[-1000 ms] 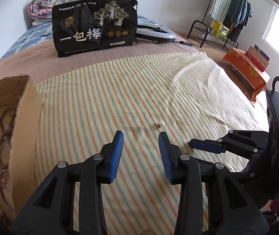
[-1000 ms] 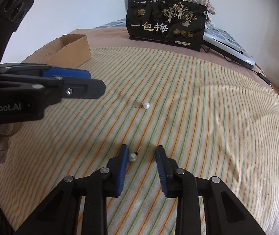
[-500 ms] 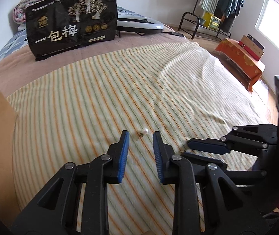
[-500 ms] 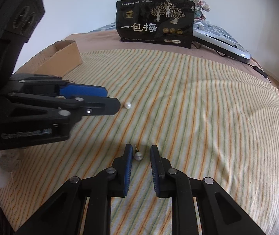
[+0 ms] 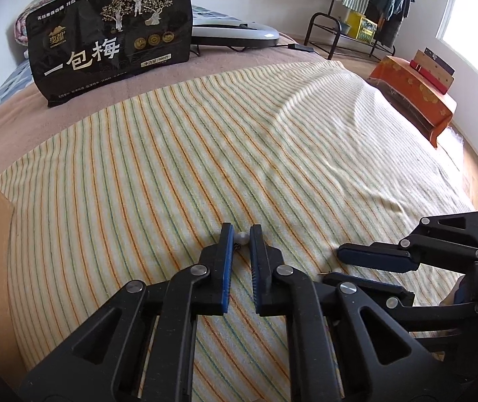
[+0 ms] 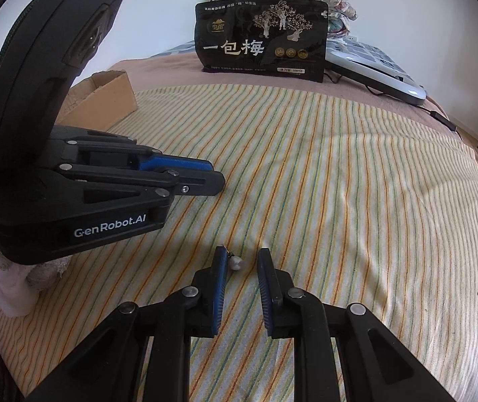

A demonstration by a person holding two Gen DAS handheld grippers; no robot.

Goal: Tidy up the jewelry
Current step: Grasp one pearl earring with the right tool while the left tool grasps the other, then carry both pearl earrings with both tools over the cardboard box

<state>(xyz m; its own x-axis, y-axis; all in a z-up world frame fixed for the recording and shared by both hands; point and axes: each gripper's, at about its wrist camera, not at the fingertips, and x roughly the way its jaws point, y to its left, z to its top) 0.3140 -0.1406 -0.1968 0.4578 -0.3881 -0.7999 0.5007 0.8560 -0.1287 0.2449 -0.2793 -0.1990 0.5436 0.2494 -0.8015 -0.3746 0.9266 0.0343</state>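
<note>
**Both grippers positioned at pearl earrings on striped cloth**

The left gripper (image 5: 240, 238) rested low on the striped cloth (image 5: 178, 154). Its blue-padded fingers stood narrowly apart, with a pearl earring (image 5: 241, 237) between the tips. Contact between pads and pearl could not be confirmed, so whether it gripped the earring was not determinable.

The right gripper (image 6: 240, 261) was also down at the cloth, just beside the left one. Its fingers were parted, not clamped. A second pearl earring (image 6: 236, 262) lay between them, close against the left-hand pad (image 6: 219, 278), with a clear gap to the other pad.

A cardboard box (image 6: 105, 98) sat at the cloth's edge, on the left gripper's side. A black snack bag (image 5: 111, 30) stood upright at the far end of the bed, with a white appliance (image 5: 235, 31) lying beside it.
</note>
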